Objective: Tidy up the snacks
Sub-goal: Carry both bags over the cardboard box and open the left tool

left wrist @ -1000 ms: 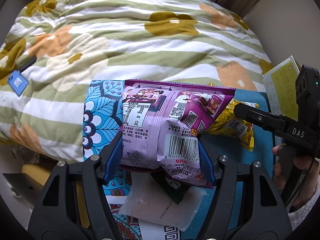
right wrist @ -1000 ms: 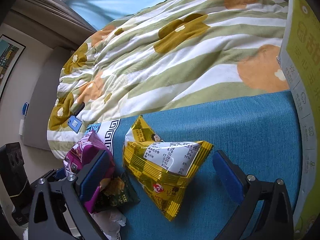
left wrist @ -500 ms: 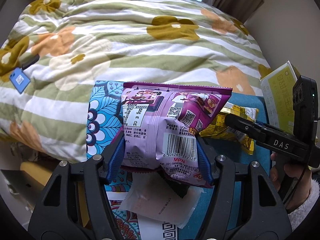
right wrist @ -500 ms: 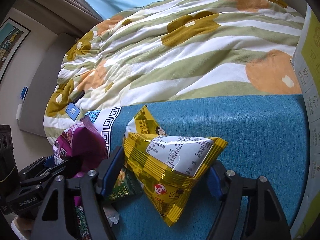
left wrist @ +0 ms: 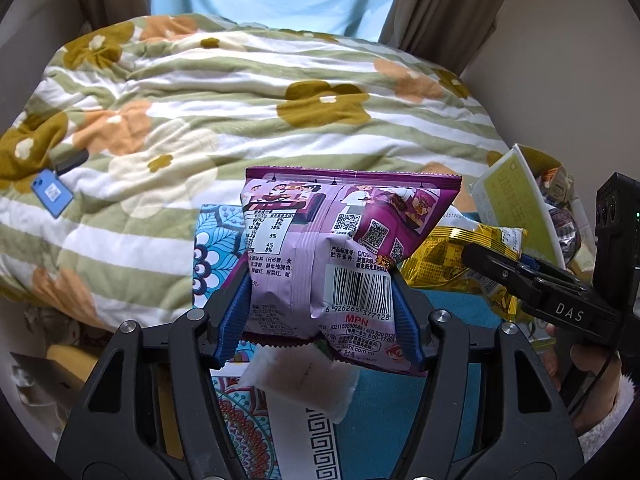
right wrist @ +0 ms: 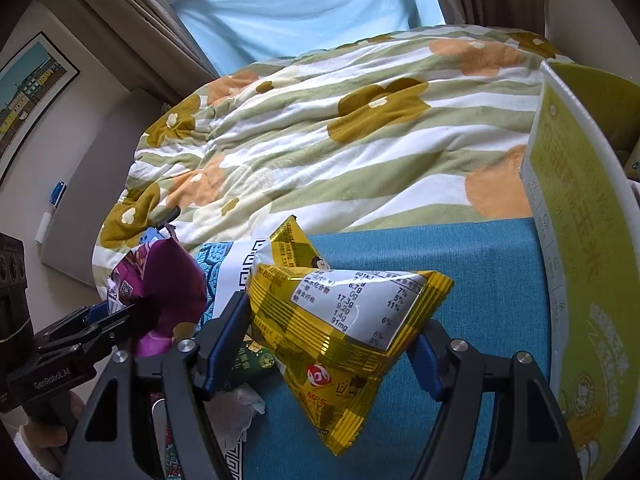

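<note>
My left gripper (left wrist: 320,304) is shut on a purple snack bag (left wrist: 340,248), its blue pads pressing the bag's lower sides, and the bag hangs above the patterned cloth. A yellow snack bag (right wrist: 344,312) is pinched between the pads of my right gripper (right wrist: 328,332), which is shut on it and holds it above the blue cloth (right wrist: 480,280). Each view shows the other gripper too: the purple bag (right wrist: 168,280) at the left, the yellow bag (left wrist: 452,260) at the right.
A yellow-green open box (right wrist: 580,240) stands at the right edge, with several snacks inside (left wrist: 560,200). A white packet (left wrist: 304,380) and a dark green packet (right wrist: 252,360) lie on the cloth below. A flowered quilt (left wrist: 240,100) with a blue phone (left wrist: 52,192) lies behind.
The right gripper closed on the yellow bag and lifted it off the blue cloth. The left gripper rose with the purple bag, uncovering the packets beneath.
</note>
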The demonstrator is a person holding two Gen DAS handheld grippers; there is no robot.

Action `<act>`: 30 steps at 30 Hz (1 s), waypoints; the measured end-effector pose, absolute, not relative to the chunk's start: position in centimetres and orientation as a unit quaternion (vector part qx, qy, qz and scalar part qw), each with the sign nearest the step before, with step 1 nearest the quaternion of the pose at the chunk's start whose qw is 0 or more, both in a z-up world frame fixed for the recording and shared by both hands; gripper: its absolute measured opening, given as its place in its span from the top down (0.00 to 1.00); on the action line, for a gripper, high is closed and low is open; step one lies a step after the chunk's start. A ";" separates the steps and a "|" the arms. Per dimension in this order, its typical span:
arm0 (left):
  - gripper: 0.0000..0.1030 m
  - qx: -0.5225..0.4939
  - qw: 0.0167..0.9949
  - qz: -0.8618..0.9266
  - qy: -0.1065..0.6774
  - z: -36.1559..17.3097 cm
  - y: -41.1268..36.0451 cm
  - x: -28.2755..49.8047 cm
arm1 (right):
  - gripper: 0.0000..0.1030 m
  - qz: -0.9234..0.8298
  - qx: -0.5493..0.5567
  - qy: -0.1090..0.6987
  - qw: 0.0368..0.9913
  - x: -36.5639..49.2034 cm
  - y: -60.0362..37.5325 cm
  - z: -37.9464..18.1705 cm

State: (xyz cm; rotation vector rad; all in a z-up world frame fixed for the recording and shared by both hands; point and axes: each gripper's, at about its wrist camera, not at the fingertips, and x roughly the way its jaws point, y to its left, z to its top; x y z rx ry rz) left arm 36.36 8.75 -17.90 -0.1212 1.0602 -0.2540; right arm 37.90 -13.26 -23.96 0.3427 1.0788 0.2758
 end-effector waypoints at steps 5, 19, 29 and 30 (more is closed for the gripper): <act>0.42 -0.055 0.866 -0.153 0.473 -13.5 7.5 34.3 | 0.33 0.122 0.169 0.483 0.851 34.8 -13.6 -20.4; 0.42 -0.021 0.876 -0.251 0.411 -5.8 -3.8 30.4 | 0.33 0.030 0.182 0.404 0.896 24.8 -21.0 -11.1; 0.42 -0.021 0.872 -0.271 0.407 -5.1 -18.2 32.0 | 0.33 0.006 0.184 0.389 0.903 22.5 -32.1 -9.3; 0.42 -0.019 0.872 -0.268 0.409 -5.4 -19.7 32.4 | 0.33 0.006 0.183 0.389 0.903 22.4 -33.3 -9.2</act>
